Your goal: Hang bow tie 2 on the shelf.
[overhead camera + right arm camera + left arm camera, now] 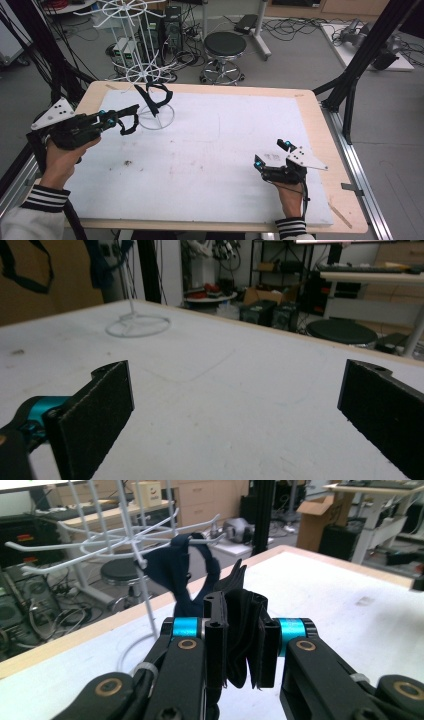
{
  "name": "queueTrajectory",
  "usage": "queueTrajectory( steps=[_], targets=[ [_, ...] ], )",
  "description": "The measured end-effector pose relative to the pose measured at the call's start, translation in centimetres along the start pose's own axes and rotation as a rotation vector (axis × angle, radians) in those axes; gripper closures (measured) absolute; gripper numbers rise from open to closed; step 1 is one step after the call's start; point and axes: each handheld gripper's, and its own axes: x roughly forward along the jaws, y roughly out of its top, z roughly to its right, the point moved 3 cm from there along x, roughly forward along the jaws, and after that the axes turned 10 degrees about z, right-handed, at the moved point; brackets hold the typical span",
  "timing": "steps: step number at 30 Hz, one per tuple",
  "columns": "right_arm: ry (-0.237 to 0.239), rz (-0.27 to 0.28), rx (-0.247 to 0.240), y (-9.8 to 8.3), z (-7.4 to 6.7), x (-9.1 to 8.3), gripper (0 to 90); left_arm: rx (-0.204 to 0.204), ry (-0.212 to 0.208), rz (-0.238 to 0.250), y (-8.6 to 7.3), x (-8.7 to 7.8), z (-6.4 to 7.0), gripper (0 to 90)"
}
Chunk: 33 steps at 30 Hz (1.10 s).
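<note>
You're clamping the left gripper (240, 630) on a bunched black strap (245, 635), right beside the white wire rack (150, 75) where a dark blue strap (152, 100) is already hanging. I'm guessing the risk is snagging that hanging one, or tipping the rack. The left gripper view is showing the pinch; the high view is showing your right gripper (272, 155) idling wide open, well apart.

Robotics lab or workshop, black aluminium frame posts (367, 47) around a white-topped table (225, 150), cables strewn across grey floor (300, 65), round stool (225, 46), computer towers (22, 600) on the floor, cardboard boxes, perhaps a monitor on a far desk (370, 276).
</note>
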Motion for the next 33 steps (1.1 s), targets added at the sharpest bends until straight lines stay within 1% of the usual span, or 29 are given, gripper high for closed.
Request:
queueTrajectory(
  steps=[1,2,3,5,7,8,11,12,13,15,16,17,19,20,21,22,24,27,28,30,32,33],
  targets=[
    [0.006,0.018,-0.002,0.2,-0.1,-0.1,0.7,0.001,0.006,-0.004,0.0,-0.1,-0.1,79.7],
    [0.002,0.021,-0.006,0.3,-0.3,-0.2,0.7,-0.001,0.014,-0.003,-0.1,-0.1,-0.3,79.8],
    [-0.002,0.028,-0.025,0.3,-0.2,-0.3,0.7,-0.001,0.022,-0.003,-0.1,-0.2,-0.4,79.7],
    [-0.005,0.033,-0.023,0.4,-0.1,-0.3,0.7,0.002,0.031,-0.006,-0.1,-0.3,-0.6,79.7],
    [-0.010,0.030,-0.024,0.3,-0.1,-0.4,0.7,0.003,0.047,-0.010,-0.1,-0.5,-0.8,79.8],
    [-0.015,0.022,-0.014,0.2,-0.1,-0.4,0.7,0.002,0.052,-0.010,-0.1,-0.5,-0.9,79.7],
    [-0.019,0.019,-0.020,0.2,-0.1,-0.5,0.7,0.004,0.074,-0.011,0.0,-0.7,-1.3,79.7],
    [-0.018,0.021,-0.019,0.3,-0.2,-0.5,0.7,0.005,0.082,-0.012,0.0,-0.8,-1.4,79.8],
    [-0.013,0.031,-0.029,0.3,-0.2,-0.5,0.7,0.006,0.089,-0.014,0.1,-0.9,-1.6,79.7],
    [-0.016,0.022,-0.029,0.3,-0.3,-0.6,0.7,0.009,0.102,-0.016,0.2,-1.0,-1.8,79.7],
    [-0.016,0.023,-0.037,0.3,-0.3,-0.5,0.7,0.010,0.113,-0.017,0.2,-1.0,-1.9,79.8],
    [-0.018,0.025,-0.034,0.3,-0.4,-0.6,0.7,0.010,0.120,-0.017,0.2,-1.1,-2.0,79.8],
    [-0.019,0.038,-0.058,0.4,-0.7,-0.7,0.7,0.007,0.135,-0.018,0.3,-1.1,-2.3,79.7],
    [-0.013,0.050,-0.057,0.5,-0.8,-0.8,0.7,0.008,0.142,-0.022,0.3,-1.2,-2.4,79.8],
    [-0.011,0.060,-0.069,0.6,-0.8,-0.8,0.7,0.008,0.149,-0.023,0.3,-1.2,-2.6,79.7],
    [-0.020,0.061,-0.060,0.6,-0.8,-0.9,0.7,0.007,0.152,-0.022,0.3,-1.2,-2.7,79.8],
    [-0.021,0.068,-0.056,0.6,-0.7,-0.9,0.7,0.009,0.165,-0.021,0.4,-1.2,-2.9,79.8],
    [-0.030,0.062,-0.062,0.6,-0.6,-0.9,0.7,0.005,0.189,-0.023,0.5,-1.2,-3.4,79.7],
    [-0.031,0.054,-0.055,0.5,-0.7,-0.9,0.7,0.007,0.198,-0.024,0.5,-1.2,-3.6,79.7],
    [-0.030,0.051,-0.050,0.5,-0.7,-0.9,0.7,0.006,0.216,-0.025,0.6,-1.2,-3.9,79.7],
    [-0.030,0.054,-0.066,0.5,-0.7,-0.9,0.7,0.007,0.237,-0.028,0.7,-1.2,-4.3,79.7],
    [-0.028,0.051,-0.056,0.5,-0.8,-0.9,0.7,0.003,0.248,-0.027,0.7,-1.3,-4.4,79.7]
  ],
)
